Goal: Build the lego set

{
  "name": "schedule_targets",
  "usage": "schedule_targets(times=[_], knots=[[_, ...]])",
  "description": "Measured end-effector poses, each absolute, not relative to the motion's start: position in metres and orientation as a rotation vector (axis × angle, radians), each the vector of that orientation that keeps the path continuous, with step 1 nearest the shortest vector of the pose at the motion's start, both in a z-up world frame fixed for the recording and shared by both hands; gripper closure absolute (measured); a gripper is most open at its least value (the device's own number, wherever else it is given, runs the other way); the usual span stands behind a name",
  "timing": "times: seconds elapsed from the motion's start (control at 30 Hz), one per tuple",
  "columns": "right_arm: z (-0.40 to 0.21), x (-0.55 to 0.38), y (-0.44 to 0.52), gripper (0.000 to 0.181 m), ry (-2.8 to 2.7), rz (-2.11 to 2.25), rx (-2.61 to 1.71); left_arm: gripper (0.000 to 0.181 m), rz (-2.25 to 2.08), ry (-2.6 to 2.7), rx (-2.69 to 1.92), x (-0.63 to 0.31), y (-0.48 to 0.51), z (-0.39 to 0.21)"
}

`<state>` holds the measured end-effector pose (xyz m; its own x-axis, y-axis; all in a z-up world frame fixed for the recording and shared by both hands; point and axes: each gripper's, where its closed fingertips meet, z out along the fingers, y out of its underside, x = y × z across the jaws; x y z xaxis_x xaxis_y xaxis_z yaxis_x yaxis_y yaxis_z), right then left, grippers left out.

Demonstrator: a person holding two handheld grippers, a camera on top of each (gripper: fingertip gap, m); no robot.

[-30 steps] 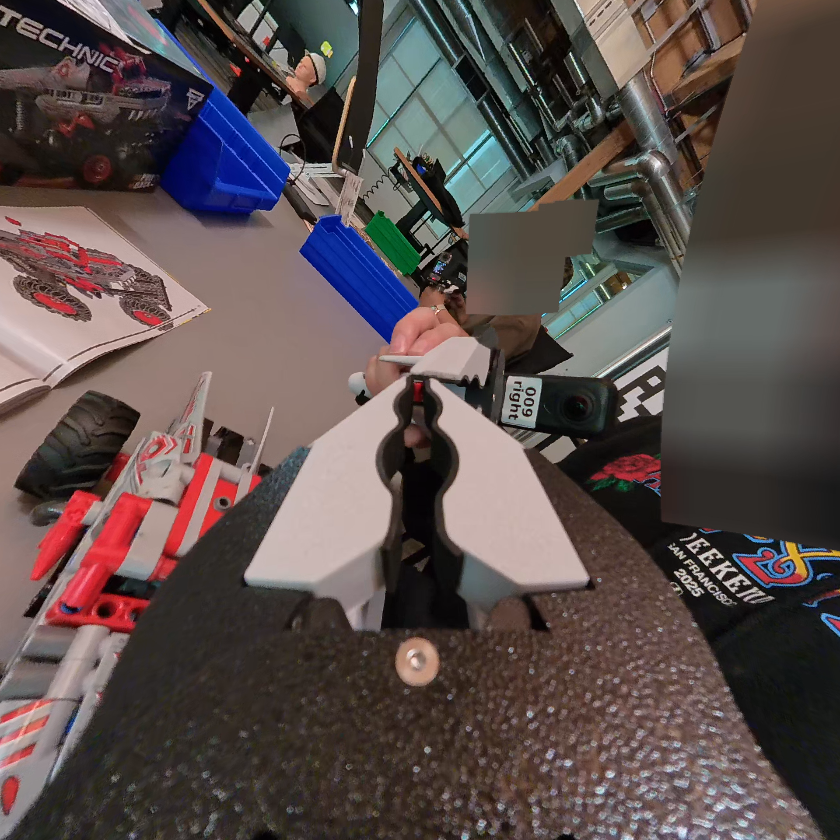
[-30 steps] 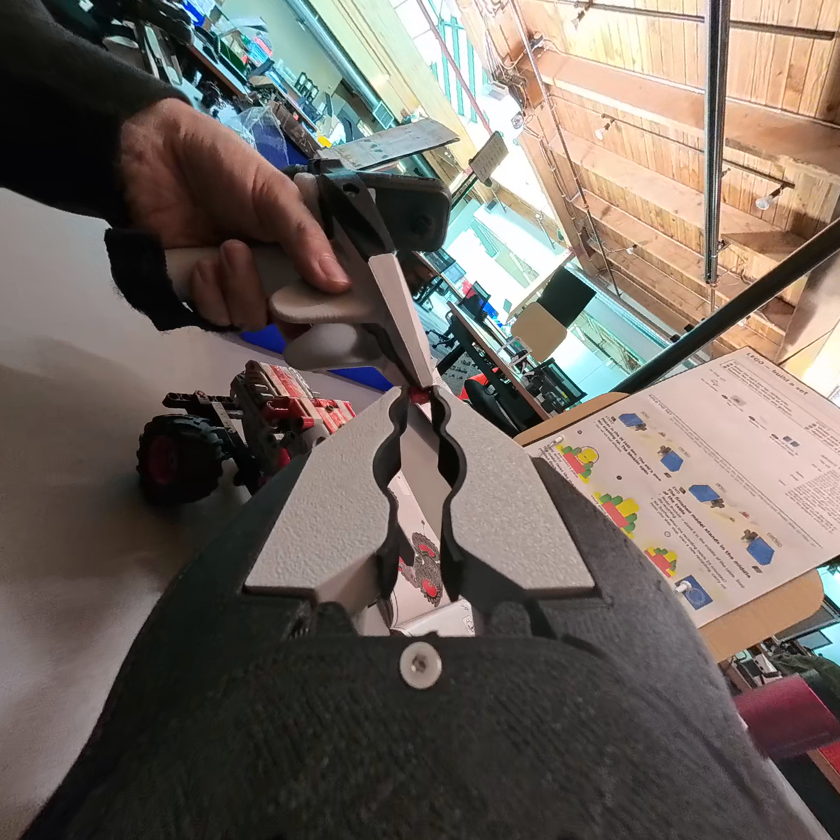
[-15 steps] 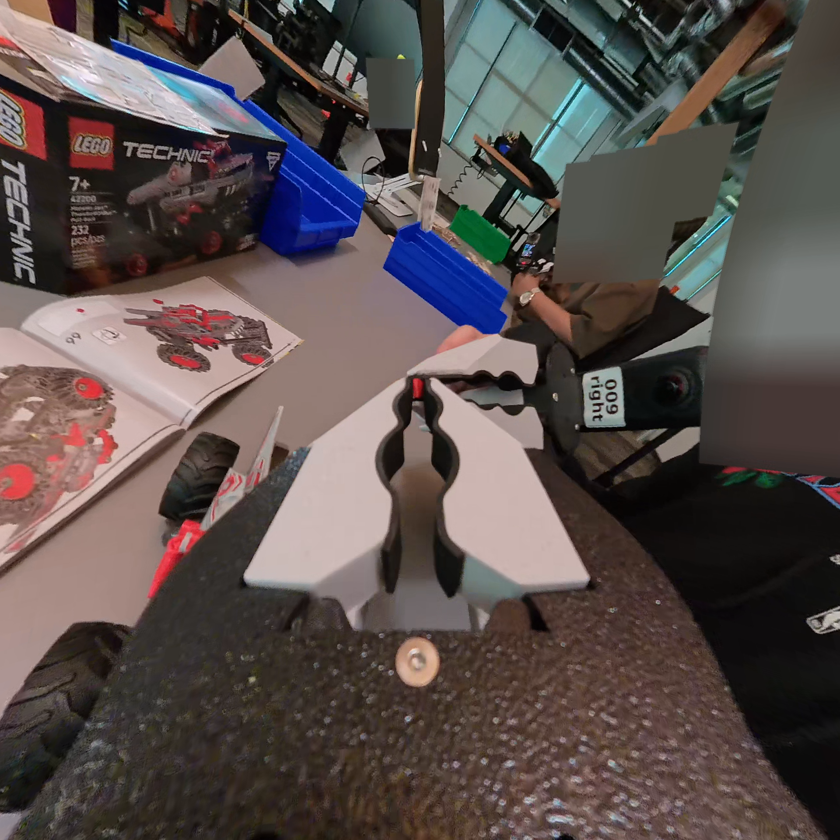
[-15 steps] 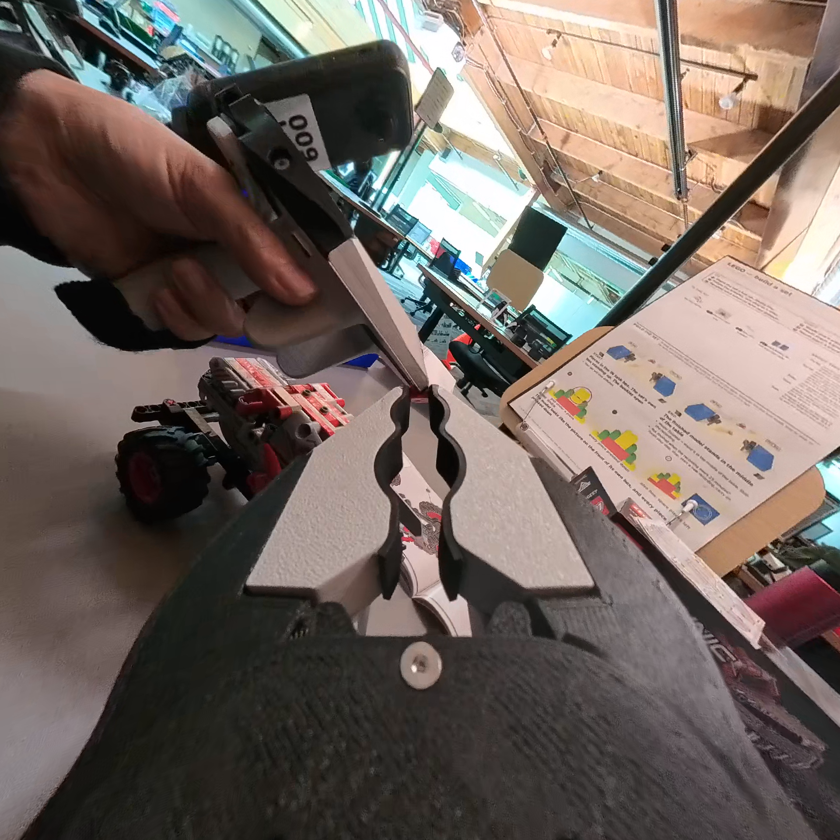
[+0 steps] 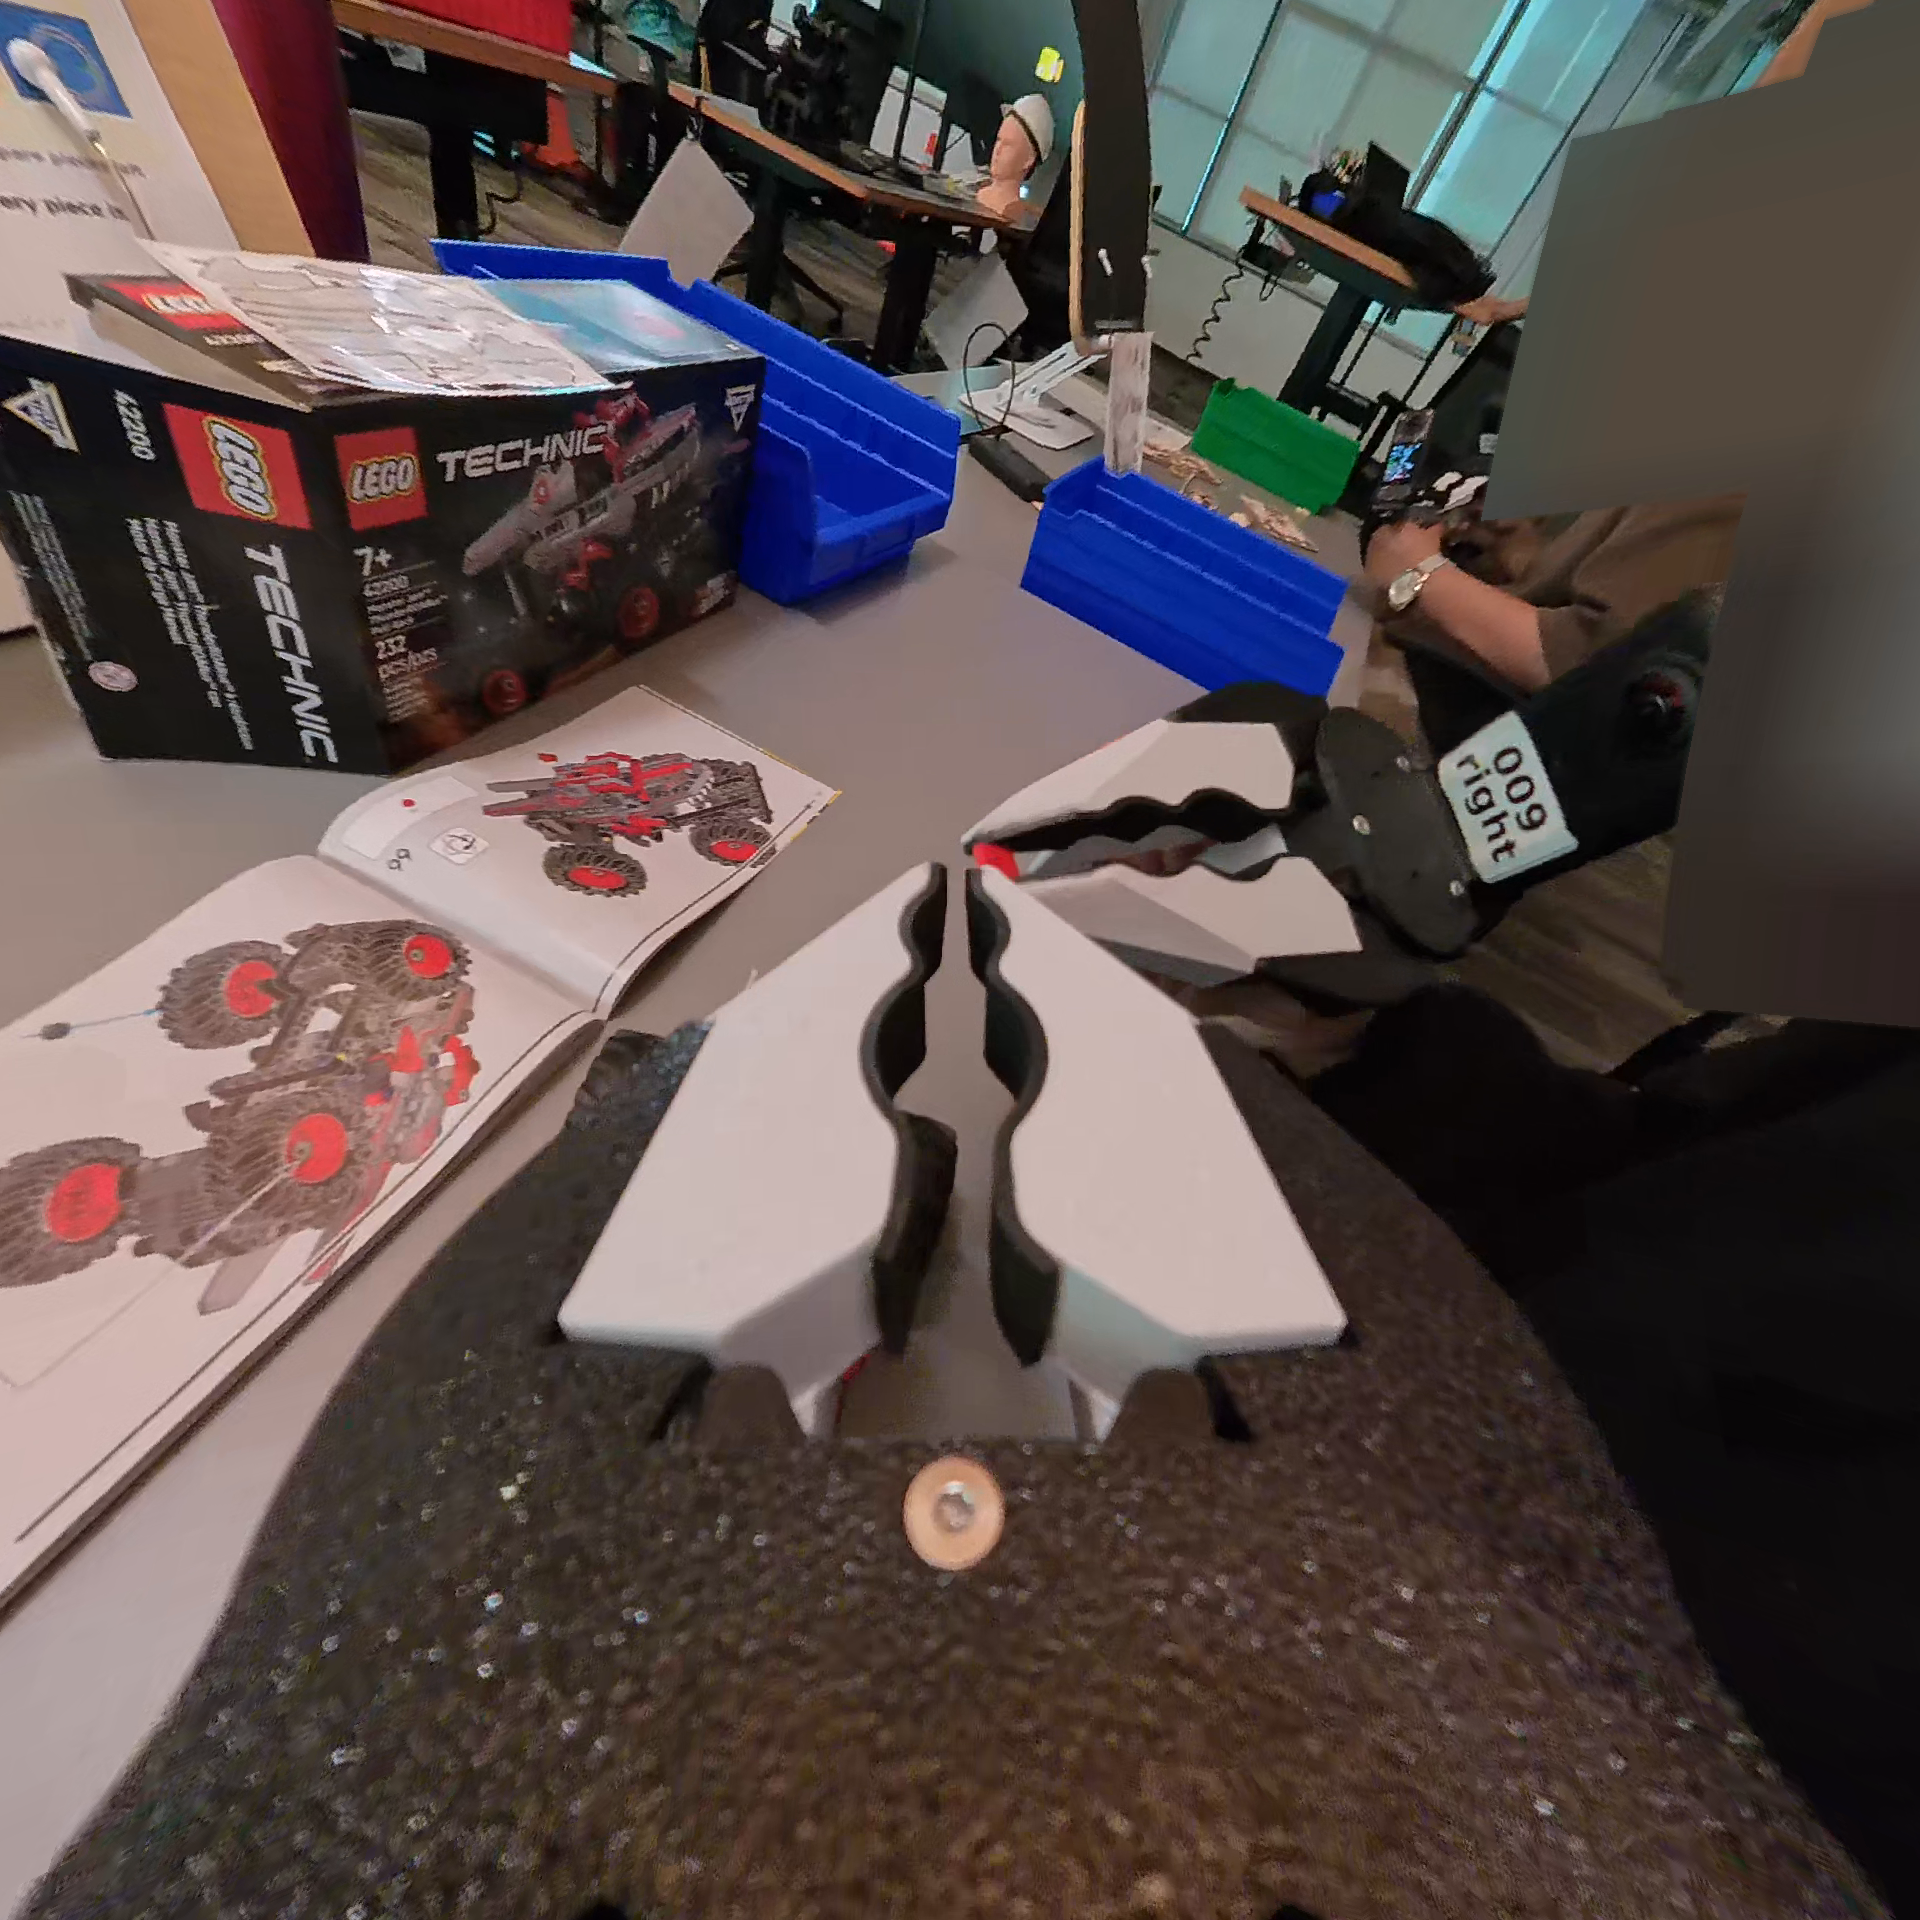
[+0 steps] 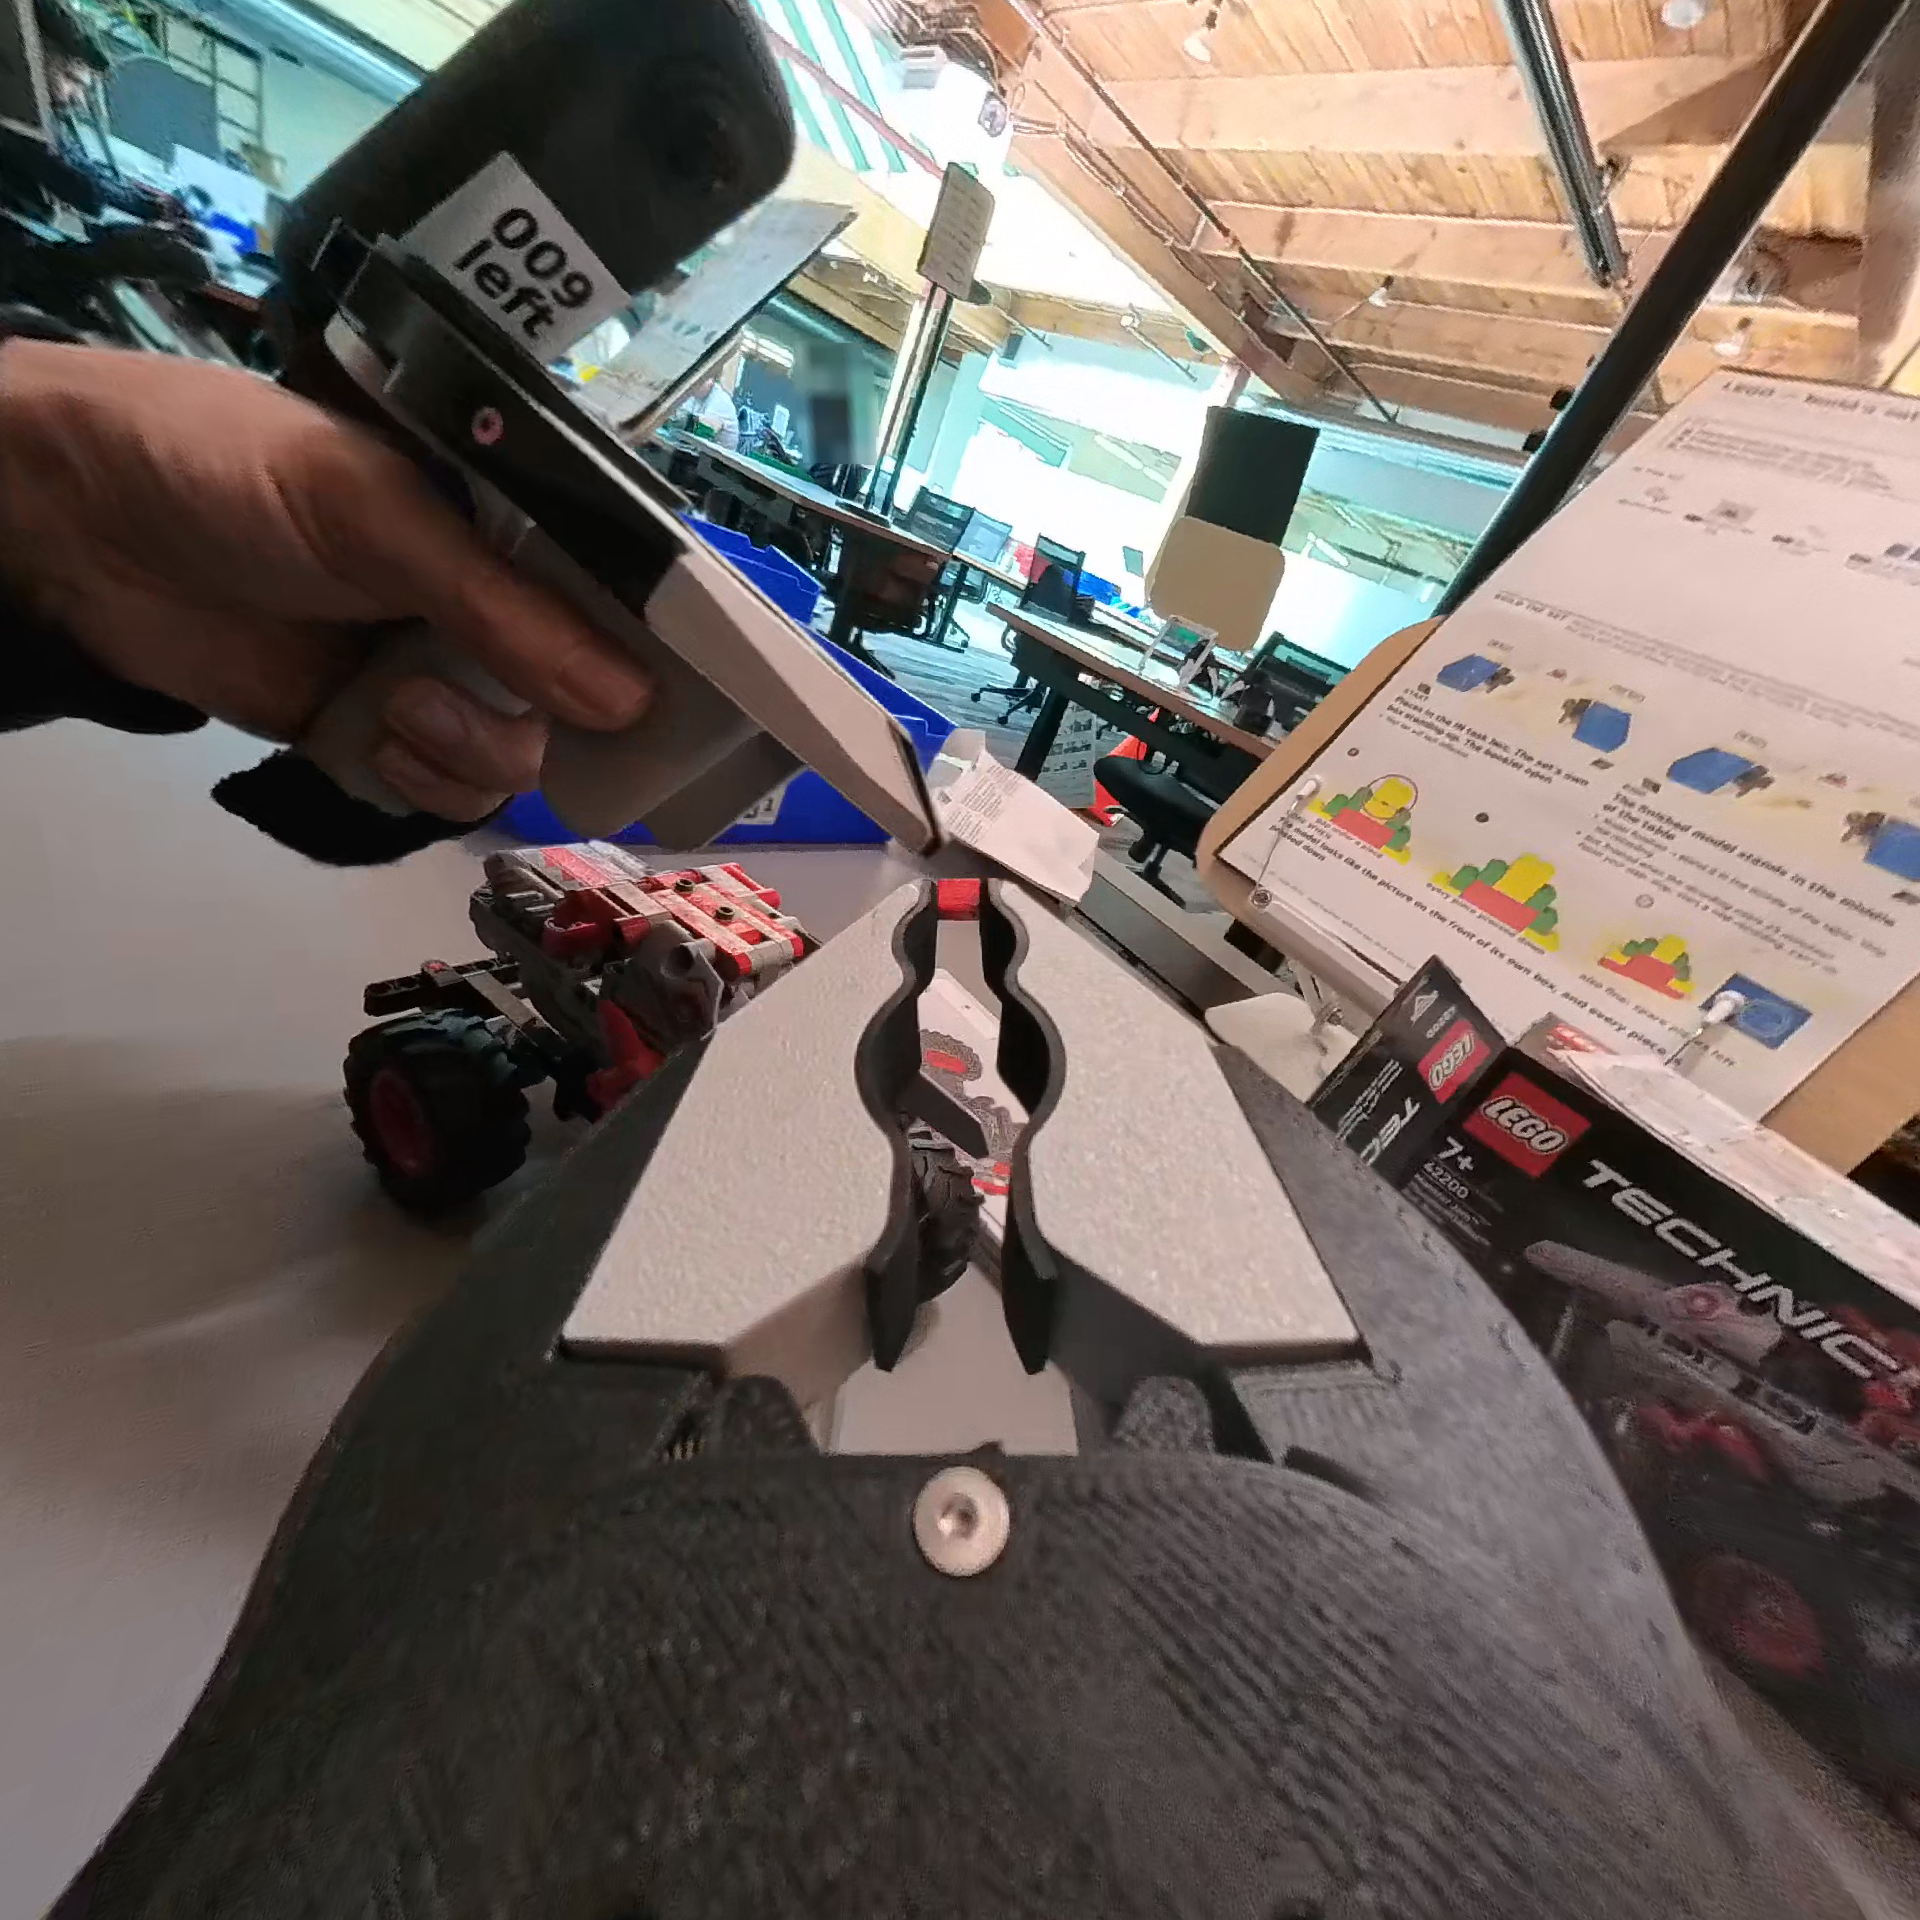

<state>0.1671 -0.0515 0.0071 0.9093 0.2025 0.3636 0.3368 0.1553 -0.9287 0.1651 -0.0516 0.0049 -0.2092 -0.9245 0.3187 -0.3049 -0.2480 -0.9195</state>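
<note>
We've got the right tool [image 6: 958, 902] pinching a red peg [image 6: 958, 900] up off the desk [image 5: 935, 696]; left tool [image 5: 956, 883] nearly closed, empty, for regripping probably.

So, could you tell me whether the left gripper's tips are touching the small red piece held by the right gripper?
Apart. The left wrist view shows the left gripper empty, with table visible between it and the red piece pinched in the right gripper.

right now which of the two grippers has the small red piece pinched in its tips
The right gripper: the small red piece is clamped between its fingertips. The left gripper is nearly closed but holds nothing, its tips just beside the piece.
</note>
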Motion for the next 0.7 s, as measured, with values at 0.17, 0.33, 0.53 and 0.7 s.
schedule_targets(times=[0.17,0.33,0.53,0.7], knots=[[0.004,0.164,-0.051,0.174,-0.463,-0.056,-1.445,0.177,-1.404,1.492,-1.495,0.161,-0.047,0.005],[0.004,0.144,-0.054,0.175,-0.486,0.165,-1.442,0.169,-1.275,1.698,-1.359,0.152,-0.052,0.002],[0.008,0.134,-0.065,0.175,-0.405,0.6,-1.42,0.167,-1.126,1.933,-0.957,0.129,-0.062,0.011],[0.012,0.122,-0.071,0.175,-0.361,0.88,-1.404,0.166,-0.878,2.024,-0.646,0.119,-0.065,0.005]])
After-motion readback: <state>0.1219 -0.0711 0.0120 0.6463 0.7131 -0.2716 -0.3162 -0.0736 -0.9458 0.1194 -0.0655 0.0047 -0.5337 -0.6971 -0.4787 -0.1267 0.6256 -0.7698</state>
